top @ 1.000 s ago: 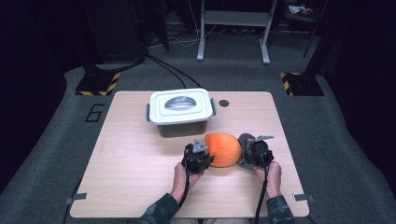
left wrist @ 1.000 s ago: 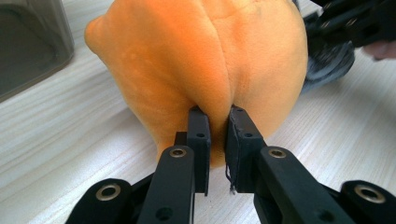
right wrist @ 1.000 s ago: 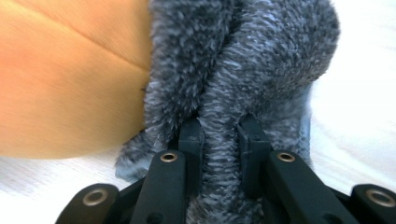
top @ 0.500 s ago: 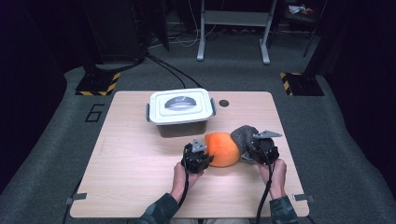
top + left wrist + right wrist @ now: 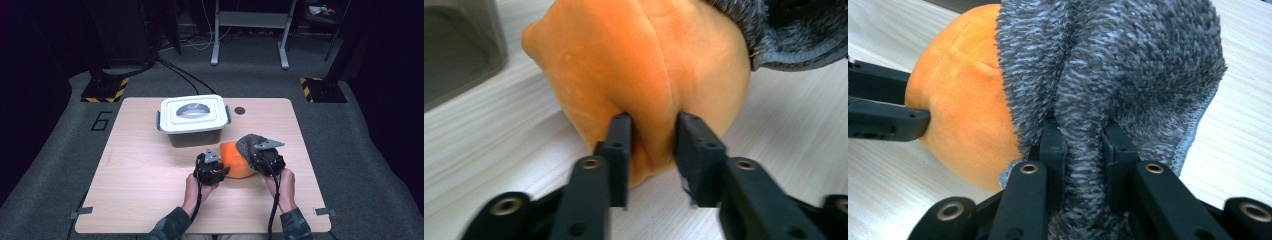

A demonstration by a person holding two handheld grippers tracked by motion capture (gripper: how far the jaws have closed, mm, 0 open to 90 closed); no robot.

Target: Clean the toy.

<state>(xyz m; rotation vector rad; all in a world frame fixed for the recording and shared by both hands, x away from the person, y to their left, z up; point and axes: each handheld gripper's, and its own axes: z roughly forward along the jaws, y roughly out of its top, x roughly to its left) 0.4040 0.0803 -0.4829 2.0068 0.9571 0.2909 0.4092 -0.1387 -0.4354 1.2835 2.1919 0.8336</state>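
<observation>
L gripper (image 5: 651,152) fingers pinching orange plush (image 5: 644,65), R gripper (image 5: 1083,150) fingers pinching grey fuzzy cover (image 5: 1113,60)

Right gripper (image 5: 1084,145): jaws pinch a fold of grey cloth (image 5: 1128,65)
Cloth: draped over orange ball (image 5: 963,100)
Left gripper (image 5: 883,107): touches ball

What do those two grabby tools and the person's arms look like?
Each gripper, left and right, is black with a grey three-cornered plate on top and a black cable trailing back. Close up, the flat black jaws have small round screw holes. The sleeves look dark, greenish-grey.
</observation>
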